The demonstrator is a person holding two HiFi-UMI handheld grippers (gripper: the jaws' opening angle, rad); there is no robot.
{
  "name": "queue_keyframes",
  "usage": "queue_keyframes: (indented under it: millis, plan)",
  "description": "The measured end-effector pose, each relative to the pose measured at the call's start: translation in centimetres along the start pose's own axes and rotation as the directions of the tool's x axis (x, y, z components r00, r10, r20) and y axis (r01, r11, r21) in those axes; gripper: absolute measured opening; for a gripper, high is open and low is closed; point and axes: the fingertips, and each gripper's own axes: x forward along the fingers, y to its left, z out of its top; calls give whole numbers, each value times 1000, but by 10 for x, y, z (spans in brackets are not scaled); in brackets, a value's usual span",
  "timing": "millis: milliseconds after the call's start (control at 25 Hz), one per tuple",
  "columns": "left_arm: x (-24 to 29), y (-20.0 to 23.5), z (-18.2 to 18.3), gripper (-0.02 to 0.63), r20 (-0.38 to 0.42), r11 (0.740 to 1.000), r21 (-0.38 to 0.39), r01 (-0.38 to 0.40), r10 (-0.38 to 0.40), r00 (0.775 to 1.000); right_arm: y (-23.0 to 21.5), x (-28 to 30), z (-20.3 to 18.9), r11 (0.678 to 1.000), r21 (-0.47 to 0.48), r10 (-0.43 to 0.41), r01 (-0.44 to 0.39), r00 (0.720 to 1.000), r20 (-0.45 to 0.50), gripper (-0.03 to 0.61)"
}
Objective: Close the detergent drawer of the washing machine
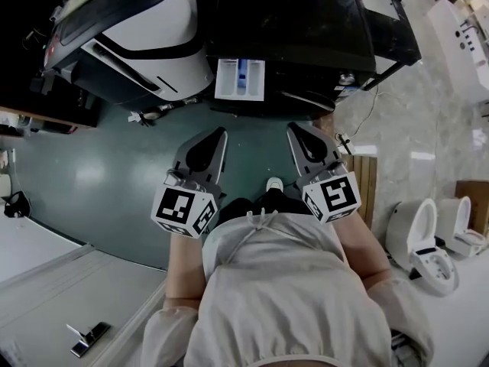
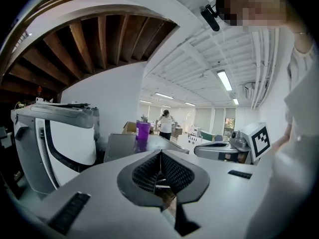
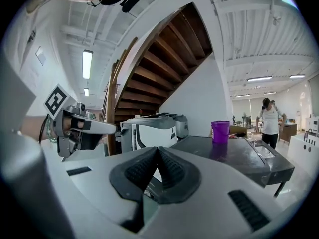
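Note:
The dark washing machine [image 1: 306,29] stands at the top of the head view. Its white detergent drawer [image 1: 239,79] juts out of the front, open, with blue inside. My left gripper [image 1: 221,131] and right gripper [image 1: 293,128] hover side by side over the floor, short of the machine and below the drawer. Both are shut with nothing between the jaws. In the left gripper view the left gripper [image 2: 160,153] has its jaws pressed together; the right gripper [image 3: 157,149] looks the same in its own view. A purple cup [image 3: 220,131] stands on the machine's top.
A white and black machine [image 1: 145,29] stands left of the washer. The floor is dark green [image 1: 107,182]. White toilets [image 1: 428,243] stand at the right, a wooden staircase [image 3: 164,59] rises overhead, and a person [image 3: 269,116] stands far behind.

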Motion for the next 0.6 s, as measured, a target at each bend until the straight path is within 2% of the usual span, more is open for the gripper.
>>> queue_keyframes:
  millis: [160, 320, 600]
  plan:
    - [17, 3, -20, 20, -63, 999, -27, -25, 24, 998, -22, 13, -13, 999, 32, 11, -10, 999, -32, 6]
    - [31, 23, -24, 20, -81, 999, -14, -50, 49, 996, -33, 34, -19, 999, 47, 16, -14, 999, -44, 6]
    - [66, 67, -64, 18, -168, 999, -43, -20, 12, 986, -52, 81, -34, 996, 72, -41, 47, 996, -85, 6]
